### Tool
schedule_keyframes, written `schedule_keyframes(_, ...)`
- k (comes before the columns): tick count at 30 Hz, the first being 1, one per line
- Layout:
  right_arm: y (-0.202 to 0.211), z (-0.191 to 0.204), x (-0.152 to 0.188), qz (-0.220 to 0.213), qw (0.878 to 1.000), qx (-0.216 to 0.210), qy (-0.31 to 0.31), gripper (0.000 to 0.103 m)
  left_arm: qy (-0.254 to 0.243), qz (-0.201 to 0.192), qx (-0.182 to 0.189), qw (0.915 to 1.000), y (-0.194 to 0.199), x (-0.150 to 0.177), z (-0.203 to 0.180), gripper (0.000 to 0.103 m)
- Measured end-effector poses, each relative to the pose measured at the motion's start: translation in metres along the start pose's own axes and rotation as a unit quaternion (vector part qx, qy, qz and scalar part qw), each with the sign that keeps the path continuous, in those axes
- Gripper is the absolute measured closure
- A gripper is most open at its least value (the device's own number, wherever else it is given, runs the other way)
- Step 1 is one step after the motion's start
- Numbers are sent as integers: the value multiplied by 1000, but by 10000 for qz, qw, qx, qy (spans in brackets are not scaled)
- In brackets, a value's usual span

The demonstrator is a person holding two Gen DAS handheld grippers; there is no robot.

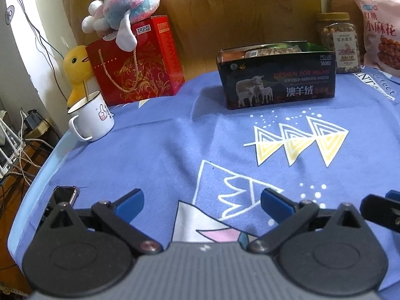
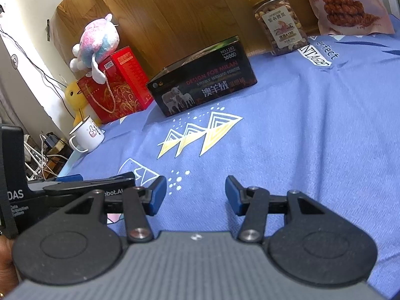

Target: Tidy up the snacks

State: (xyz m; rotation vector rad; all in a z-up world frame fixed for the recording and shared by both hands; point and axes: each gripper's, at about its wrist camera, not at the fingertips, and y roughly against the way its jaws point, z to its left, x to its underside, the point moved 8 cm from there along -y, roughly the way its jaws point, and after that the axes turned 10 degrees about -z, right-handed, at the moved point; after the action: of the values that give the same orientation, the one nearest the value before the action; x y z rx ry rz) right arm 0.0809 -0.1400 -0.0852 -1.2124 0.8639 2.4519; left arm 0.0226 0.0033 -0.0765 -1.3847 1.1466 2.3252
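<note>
far ahead of left claw [image 1: 202, 203]: snack box [image 1: 276, 75]

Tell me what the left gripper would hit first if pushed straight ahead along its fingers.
Likely the blue printed cloth: the open left gripper tilts downward. Farther on stands the black sheep box.

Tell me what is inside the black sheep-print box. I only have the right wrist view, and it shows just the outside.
Observer: The black sheep-print box is open on top, and snack packets already lie inside.
Operator: Report the left tongs.
Observer: The left tongs stand open above the blue cloth, with nothing between them.
Operator: Check the table edge beside them.
Observer: What looks like a dark phone lies there, just left of the tongs.
</note>
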Motion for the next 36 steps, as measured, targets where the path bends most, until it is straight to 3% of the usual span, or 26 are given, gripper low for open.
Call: schedule_keyframes(36,-3,-1,3,42,10000,5,-5,48,-68,59,-5,10000,-3,5,0,0)
